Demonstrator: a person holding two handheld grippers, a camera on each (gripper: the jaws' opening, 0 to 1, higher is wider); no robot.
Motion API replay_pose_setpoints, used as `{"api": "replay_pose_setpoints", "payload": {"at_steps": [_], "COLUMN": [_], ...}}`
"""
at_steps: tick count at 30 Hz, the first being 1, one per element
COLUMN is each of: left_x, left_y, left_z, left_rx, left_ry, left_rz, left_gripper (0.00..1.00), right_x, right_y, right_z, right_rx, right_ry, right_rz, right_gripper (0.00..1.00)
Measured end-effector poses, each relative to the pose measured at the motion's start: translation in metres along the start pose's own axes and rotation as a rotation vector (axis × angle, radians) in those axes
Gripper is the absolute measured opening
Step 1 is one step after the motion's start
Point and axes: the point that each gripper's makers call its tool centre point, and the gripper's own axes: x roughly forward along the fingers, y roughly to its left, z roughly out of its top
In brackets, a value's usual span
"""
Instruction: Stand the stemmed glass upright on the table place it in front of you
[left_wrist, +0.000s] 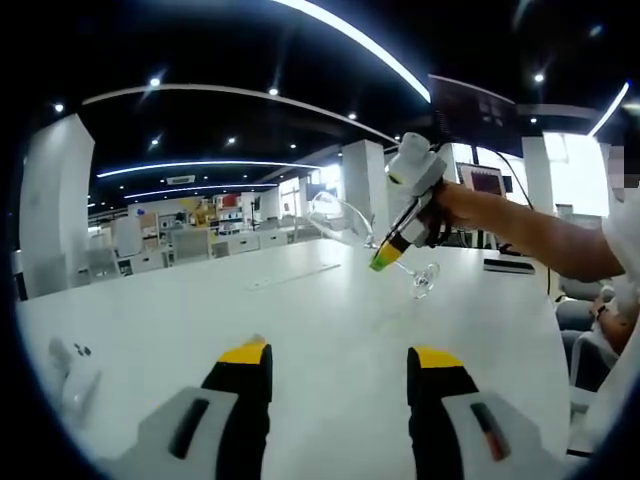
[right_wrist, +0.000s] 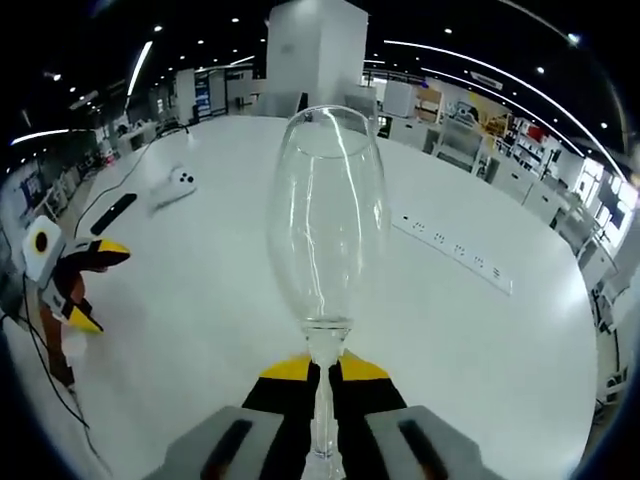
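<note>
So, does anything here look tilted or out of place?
Yes. The stemmed glass is not standing: the right gripper holds it by the stem, tilted above the table. Nothing looks spilled or broken.

Left gripper view: camera low over wide white table (left_wrist: 330, 320), facing along own yellow-tipped black jaws, spread wide apart. Looks across tabletop at right gripper (left_wrist: 388, 255) and hand (left_wrist: 440, 205) holding it, mid-distance, upper right.

Right gripper view: camera very close behind clear stemmed wine glass (right_wrist: 325, 240), stem pinched between own jaws, bowl centre-frame. Looks across same table (right_wrist: 200, 300); left gripper (right_wrist: 92, 285) at left edge, far.

Shared: white tabletop, glass (left_wrist: 345, 222), each view catching opposite gripper.
</note>
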Motion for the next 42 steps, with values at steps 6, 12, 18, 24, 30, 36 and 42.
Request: {"api": "replay_pose_setpoints", "payload": {"at_steps": [6, 12, 18, 24, 30, 36, 42], "left_x": [0.000, 0.001, 0.001, 0.001, 0.001, 0.001, 0.001], "left_y": [0.000, 0.000, 0.000, 0.000, 0.000, 0.000, 0.000], "left_z": [0.000, 0.000, 0.000, 0.000, 0.000, 0.000, -0.001], "left_rx": [-0.001, -0.002, -0.003, -0.004, -0.003, -0.004, -0.003], "left_ry": [0.002, 0.004, 0.003, 0.002, 0.001, 0.002, 0.002], "left_rz": [0.000, -0.001, -0.001, -0.001, 0.000, 0.001, 0.003], "left_gripper": [0.54, 0.54, 0.54, 0.54, 0.54, 0.54, 0.54], "right_x": [0.000, -0.001, -0.002, -0.006, -0.006, -0.004, -0.005], "right_y": [0.001, 0.002, 0.007, 0.007, 0.005, 0.003, 0.002], "right_z": [0.003, 0.007, 0.009, 0.014, 0.016, 0.014, 0.012], "right_rx": [0.006, 0.017, 0.023, 0.033, 0.050, 0.059, 0.070], "right_ry": [-0.024, -0.055, -0.085, -0.139, -0.173, -0.181, -0.228], "right_rz": [-0.005, -0.008, -0.008, -0.015, -0.017, -0.020, -0.032], "right_gripper": [0.10, 0.10, 0.10, 0.10, 0.10, 0.10, 0.10]}}
